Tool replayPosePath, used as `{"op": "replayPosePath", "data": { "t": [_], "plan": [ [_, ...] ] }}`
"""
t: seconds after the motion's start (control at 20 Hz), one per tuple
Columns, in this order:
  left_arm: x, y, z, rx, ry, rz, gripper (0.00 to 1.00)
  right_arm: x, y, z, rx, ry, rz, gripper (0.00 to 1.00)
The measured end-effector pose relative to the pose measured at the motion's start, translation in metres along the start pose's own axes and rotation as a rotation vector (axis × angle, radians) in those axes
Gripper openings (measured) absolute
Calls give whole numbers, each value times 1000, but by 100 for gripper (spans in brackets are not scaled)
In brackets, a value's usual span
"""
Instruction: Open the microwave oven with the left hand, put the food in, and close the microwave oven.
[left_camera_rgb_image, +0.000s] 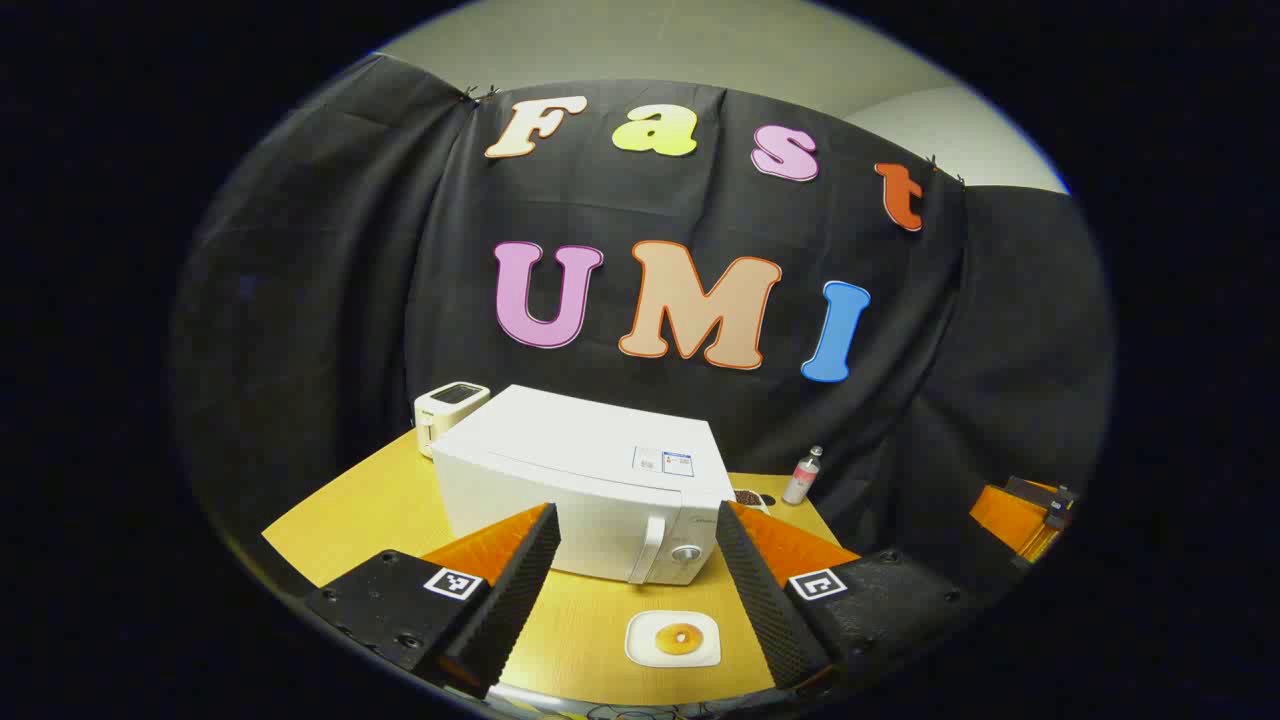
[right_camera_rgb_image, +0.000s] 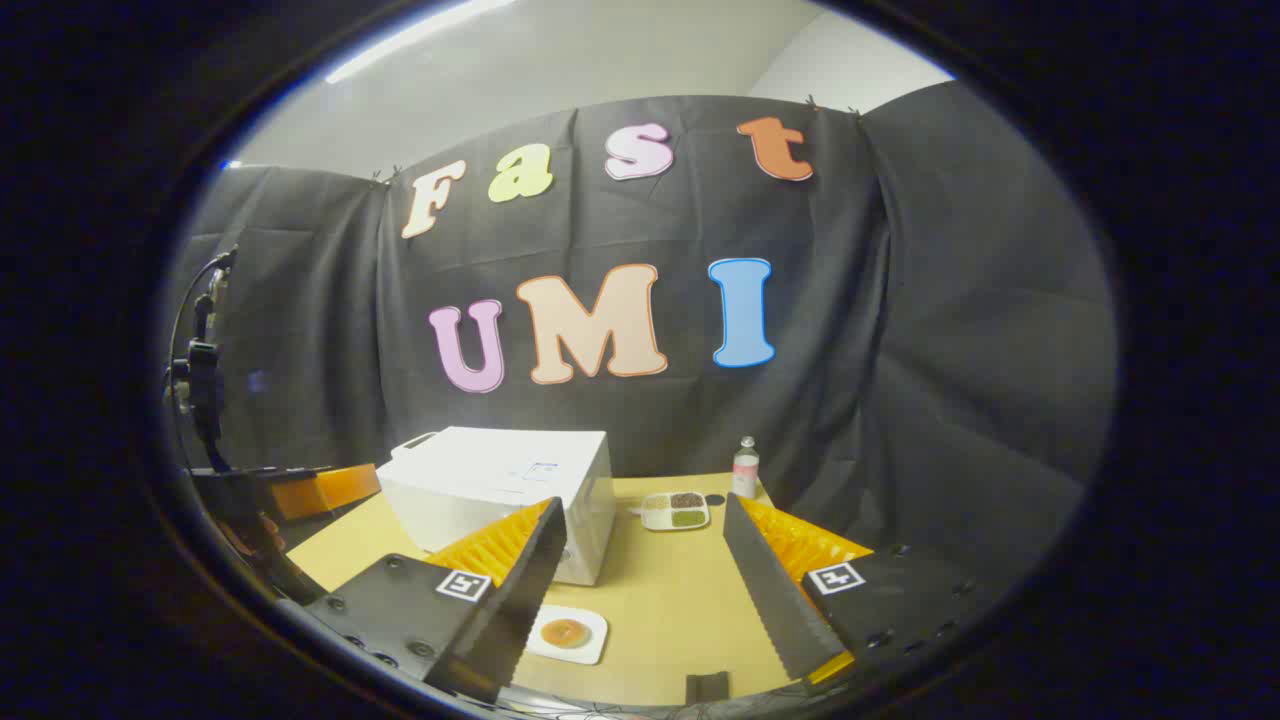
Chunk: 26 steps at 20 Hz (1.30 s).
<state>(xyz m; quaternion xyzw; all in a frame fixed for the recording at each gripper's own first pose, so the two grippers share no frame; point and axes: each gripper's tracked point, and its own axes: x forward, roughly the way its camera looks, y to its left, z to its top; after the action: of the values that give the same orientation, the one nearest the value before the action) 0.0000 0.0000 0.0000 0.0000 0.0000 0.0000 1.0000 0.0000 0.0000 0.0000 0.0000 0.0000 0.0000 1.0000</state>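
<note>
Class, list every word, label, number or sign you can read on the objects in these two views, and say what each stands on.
No text on the objects reads clearly.
Stickers on top of the microwave: printed, too small to read.
Mark near the microwave's knob: blurred.
Bottle label: too small.
Square black-and-white tags on the left gripper and the right gripper: patterns, not words.

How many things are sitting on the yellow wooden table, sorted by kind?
Appliances: 2, white box-shaped microwave oven, small cream toaster-like appliance
Dishes: 2, white square plate with round food, white divided tray of grains
Bottles: 1, small clear bottle
Total: 5
</note>
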Motion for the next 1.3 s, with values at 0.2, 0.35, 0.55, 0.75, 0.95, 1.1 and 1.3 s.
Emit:
{"op": "replayPosePath", "data": {
  "t": [0.2,0.35,0.55,0.75,0.95,1.1,1.3],
  "plan": [
    [-10,-2,0,8,-18,-4,95,-12,-11,-3,1,4,-11,98],
    [-16,-5,3,13,-44,2,95,-16,-18,-3,-6,2,-7,98],
    [-24,-9,3,43,-66,28,95,-12,-24,-4,-14,13,15,92],
    [-29,-9,-8,55,-53,44,95,-10,-28,-4,1,13,28,92],
    [-27,-8,-14,54,-47,72,95,-4,-37,-5,2,15,32,92],
    [-26,-11,-21,52,-39,83,95,-1,-41,-7,1,17,34,92],
    [-13,-11,-47,55,8,83,95,8,-44,-6,7,24,28,92]
  ]
}}
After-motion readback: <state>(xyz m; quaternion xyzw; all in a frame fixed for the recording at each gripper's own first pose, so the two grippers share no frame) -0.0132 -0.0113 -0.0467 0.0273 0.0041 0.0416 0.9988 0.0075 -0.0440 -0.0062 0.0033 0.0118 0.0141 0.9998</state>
